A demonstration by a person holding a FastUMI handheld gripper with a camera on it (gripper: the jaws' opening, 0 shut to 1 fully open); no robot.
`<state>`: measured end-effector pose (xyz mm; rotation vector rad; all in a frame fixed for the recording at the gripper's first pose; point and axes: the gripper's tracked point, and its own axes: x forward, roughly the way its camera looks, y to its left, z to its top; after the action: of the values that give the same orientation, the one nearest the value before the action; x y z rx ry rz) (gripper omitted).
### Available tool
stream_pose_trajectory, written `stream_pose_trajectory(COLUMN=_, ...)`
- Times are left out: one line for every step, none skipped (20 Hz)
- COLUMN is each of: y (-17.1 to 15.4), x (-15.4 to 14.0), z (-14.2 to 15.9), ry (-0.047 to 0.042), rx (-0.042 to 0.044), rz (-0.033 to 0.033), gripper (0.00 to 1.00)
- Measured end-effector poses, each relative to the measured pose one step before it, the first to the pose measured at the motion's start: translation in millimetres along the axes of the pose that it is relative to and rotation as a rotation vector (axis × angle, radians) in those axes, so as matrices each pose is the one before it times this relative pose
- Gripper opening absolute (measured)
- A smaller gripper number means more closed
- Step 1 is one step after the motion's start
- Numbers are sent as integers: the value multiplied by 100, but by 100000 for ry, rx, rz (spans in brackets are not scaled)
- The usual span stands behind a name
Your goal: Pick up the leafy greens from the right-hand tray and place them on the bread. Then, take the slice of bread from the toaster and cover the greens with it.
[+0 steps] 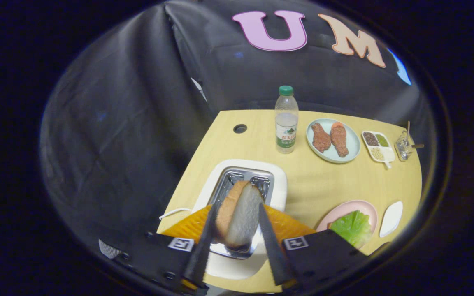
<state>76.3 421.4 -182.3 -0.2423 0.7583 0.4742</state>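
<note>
While my gripper (237, 230) has its two fingers set narrow on either flat face of the slice of bread (240, 216), low in the middle of the frame, I judge the hold real but not certain: the fisheye bends things there, so I cannot be sure both fingers truly press. The slice stands on edge, partly risen out of the toaster (276, 185), its long axis running up the frame along my fingers, crust edge turned to the left, top pointing away from me toward the water bottle (286, 119). If I lift crooked, the lower end could catch the slot rim and drag the toaster, or the slice could pivot and slip free. The leafy greens (352, 226) lie on the pink plate (344, 209) at lower right (whatever bread sits beneath is hidden), and a tilted release there could push them off.
</note>
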Motion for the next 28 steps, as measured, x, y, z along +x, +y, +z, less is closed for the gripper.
stream_pose_trajectory(y=-119, x=71, z=162, ry=117, rx=-412, rz=-127, gripper=51)
stream_pose_trajectory(y=-73, x=-8, z=-28, ry=174, rx=-307, rz=-93, gripper=45)
stream_pose_trajectory(y=-625, x=238, z=127, ry=-1311, rx=109, rz=-2293, gripper=38)
stream_pose_trajectory(y=-399, x=-144, z=437, ry=-1407, rx=-222, rz=-1494, gripper=31)
stream_pose_trajectory(y=-28, x=-7, z=-83, ry=197, rx=-385, rz=294, gripper=25)
stream_pose_trajectory(y=-246, x=-297, z=157, ry=-237, rx=730, rz=-890, gripper=18)
stream_pose_trajectory(y=-36, x=12, z=221, ry=-1276, rx=403, rz=424, gripper=17)
stream_pose_trajectory(y=66, x=-251, z=443, ry=-1174, rx=613, rz=787, gripper=15)
stream_pose_trajectory(y=-94, x=-80, z=94, ry=-598, rx=484, rz=693, gripper=13)
stream_pose_trajectory(y=58, x=-214, z=271, ry=-610, rx=778, rz=1158, gripper=12)
stream_pose_trajectory(y=173, x=-443, z=309, ry=-612, rx=1037, rz=1173, gripper=11)
stream_pose_trajectory(y=41, x=-326, z=341, ry=-605, rx=951, rz=1015, gripper=11)
stream_pose_trajectory(y=-18, x=-495, z=272, ry=-493, rx=933, rz=1023, gripper=11)
stream_pose_trajectory(y=-119, x=-454, z=386, ry=-529, rx=1155, rz=884, gripper=11)
stream_pose_trajectory(y=-44, x=-517, z=318, ry=-901, rx=1358, rz=1019, gripper=11)
stream_pose_trajectory(y=-166, x=-411, z=462, ry=-922, rx=1269, rz=799, gripper=11)
stream_pose_trajectory(y=-34, x=-626, z=431, ry=-1005, rx=1245, rz=980, gripper=11)
stream_pose_trajectory(y=-135, x=-587, z=503, ry=-928, rx=1283, rz=1134, gripper=11)
stream_pose_trajectory(y=-77, x=-748, z=469, ry=-1059, rx=1282, rz=1255, gripper=11)
stream_pose_trajectory(y=-143, x=-821, z=531, ry=-814, rx=1085, rz=1309, gripper=11)
stream_pose_trajectory(y=-334, x=-696, z=321, ry=-921, rx=1126, rz=775, gripper=11)
stream_pose_trajectory(y=-374, x=-584, z=474, ry=-1067, rx=619, rz=173, gripper=11)
stream_pose_trajectory(y=-483, x=-316, z=295, ry=-767, rx=807, rz=650, gripper=11)
stream_pose_trajectory(y=-292, x=-555, z=387, ry=-796, rx=1126, rz=645, gripper=11)
stream_pose_trajectory(y=-180, x=-617, z=439, ry=-958, rx=1348, rz=1040, gripper=11)
stream_pose_trajectory(y=-218, x=-626, z=556, ry=-953, rx=1524, rz=1191, gripper=11)
stream_pose_trajectory(y=-295, x=-717, z=456, ry=-1376, rx=1645, rz=1454, gripper=11)
stream_pose_trajectory(y=-632, x=-754, z=579, ry=-1044, rx=2074, rz=797, gripper=11)
